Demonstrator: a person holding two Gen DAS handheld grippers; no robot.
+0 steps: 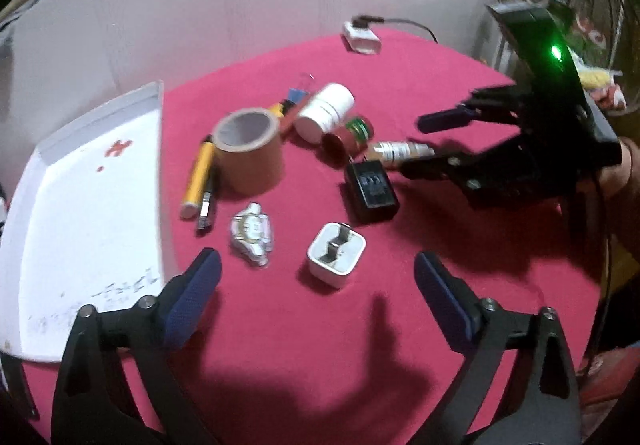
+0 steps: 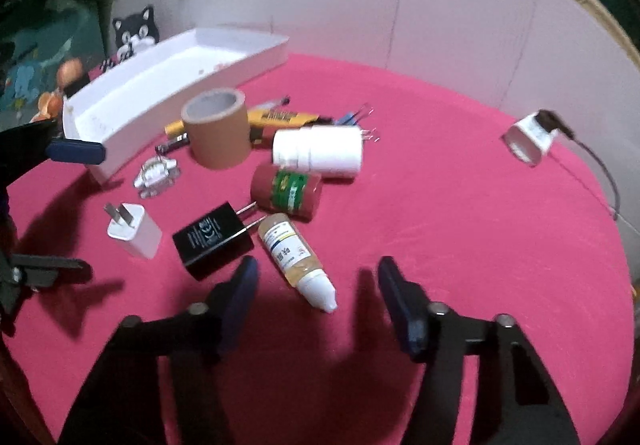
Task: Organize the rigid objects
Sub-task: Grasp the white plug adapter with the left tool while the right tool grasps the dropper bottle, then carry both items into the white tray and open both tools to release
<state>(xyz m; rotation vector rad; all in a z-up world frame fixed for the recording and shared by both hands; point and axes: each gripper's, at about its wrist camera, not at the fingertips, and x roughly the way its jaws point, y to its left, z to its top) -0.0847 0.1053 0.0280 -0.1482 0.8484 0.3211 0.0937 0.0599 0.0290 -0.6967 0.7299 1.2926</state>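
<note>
dropper bottle [image 2: 296, 259] between gaping right gripper [image 2: 316, 281] fingers.

Left wrist view: rides the left hand-held gripper [image 1: 316, 285], looking forward and steeply down between its two fingers onto the red-covered worktop [image 1: 360, 345]. Close range; the white tray [image 1: 92, 205] sits at frame left, the right hand-held gripper [image 1: 416, 145] enters from frame right.

Right wrist view: rides the right hand-held gripper [image 2: 316, 289], also tilted steeply down, close over the worktop [image 2: 460, 245]. It faces toward the white tray [image 2: 132, 97] at upper left; the left hand-held gripper's fingers [image 2: 76, 150] show at the left edge.

Shared ground: both views cover the central clutter, including the tape roll [image 1: 250, 149] [image 2: 218, 133], black charger [image 1: 372, 191] [image 2: 212, 241], white plug [image 1: 336, 255] [image 2: 134, 231] and white bottle [image 1: 326, 111] [image 2: 320, 151], seen from opposite sides.
</note>
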